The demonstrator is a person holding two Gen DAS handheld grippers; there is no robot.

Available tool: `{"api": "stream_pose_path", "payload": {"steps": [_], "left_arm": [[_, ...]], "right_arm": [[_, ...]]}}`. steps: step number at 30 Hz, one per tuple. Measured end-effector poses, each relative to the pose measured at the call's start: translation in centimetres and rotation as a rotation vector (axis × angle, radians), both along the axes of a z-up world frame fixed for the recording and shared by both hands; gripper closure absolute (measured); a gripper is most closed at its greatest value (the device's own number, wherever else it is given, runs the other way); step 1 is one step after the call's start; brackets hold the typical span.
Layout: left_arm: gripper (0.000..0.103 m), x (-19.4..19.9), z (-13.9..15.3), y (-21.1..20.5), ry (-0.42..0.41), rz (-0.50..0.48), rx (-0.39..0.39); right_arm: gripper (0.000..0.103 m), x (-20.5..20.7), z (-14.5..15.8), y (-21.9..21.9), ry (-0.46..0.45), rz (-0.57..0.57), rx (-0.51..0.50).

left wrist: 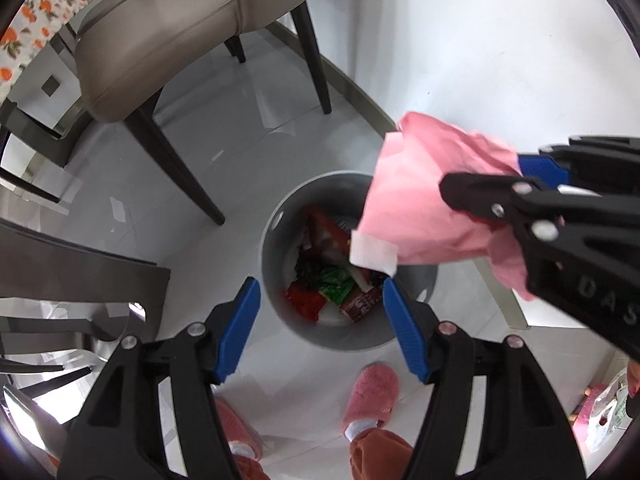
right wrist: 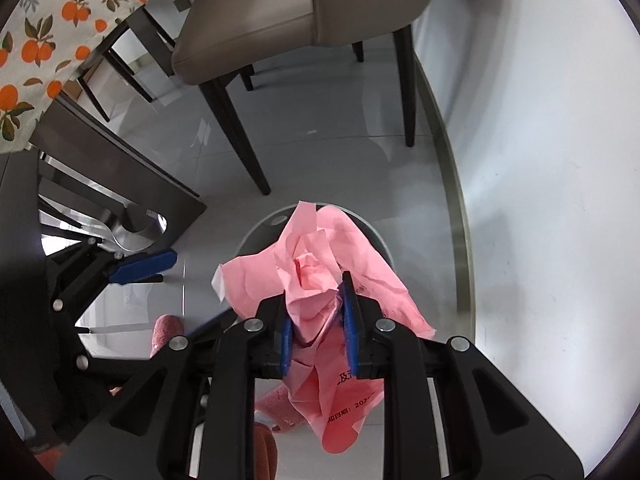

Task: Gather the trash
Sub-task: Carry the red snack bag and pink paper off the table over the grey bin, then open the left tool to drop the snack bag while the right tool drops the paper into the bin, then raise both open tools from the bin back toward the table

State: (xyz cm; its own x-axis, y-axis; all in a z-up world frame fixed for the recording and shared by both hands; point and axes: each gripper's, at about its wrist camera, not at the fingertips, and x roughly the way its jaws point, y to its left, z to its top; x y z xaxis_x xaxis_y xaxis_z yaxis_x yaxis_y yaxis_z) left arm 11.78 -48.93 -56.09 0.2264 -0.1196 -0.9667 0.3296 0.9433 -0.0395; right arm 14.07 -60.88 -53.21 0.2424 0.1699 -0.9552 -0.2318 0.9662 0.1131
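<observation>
Pink paper clamped in right gripper over bin; left gripper wide, empty; chair beside

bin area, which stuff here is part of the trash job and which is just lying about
Part of the job:
pink paper, pinched in the right gripper
grey bin with wrappers inside
left gripper, open, empty above the bin

Just lying about:
beige chair
orange-print tablecloth
plastic bag
</observation>
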Motion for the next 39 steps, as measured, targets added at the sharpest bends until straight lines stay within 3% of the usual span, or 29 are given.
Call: {"api": "stream_pose_path", "payload": {"steps": [1,6,10,26,31,39], "left_arm": [[0.038,-0.1,-0.1,0.3,0.003,0.004,0.003],[0.038,-0.3,-0.2,1.2,0.004,0.011,0.011],[0.038,-0.4,0.0,1.3,0.004,0.021,0.009],[0.038,-0.9,2.2,1.6,-0.012,0.030,0.031],[0.038,-0.5,5.8,1.1,-0.033,0.048,0.041],[0.038,-0.9,16.7,0.7,-0.059,0.046,0.004]], "right_arm": [[0.075,0.1,-0.2,0.3,-0.001,-0.001,-0.001],[0.074,0.4,-0.4,1.2,-0.007,0.007,-0.003],[0.058,0.4,0.1,1.4,-0.025,0.018,-0.011],[0.058,0.3,2.3,0.8,-0.057,0.002,-0.019],[0.058,-0.4,5.5,0.0,-0.069,-0.013,-0.026],[0.058,-1.4,15.9,-1.2,-0.104,-0.041,-0.045]]}}
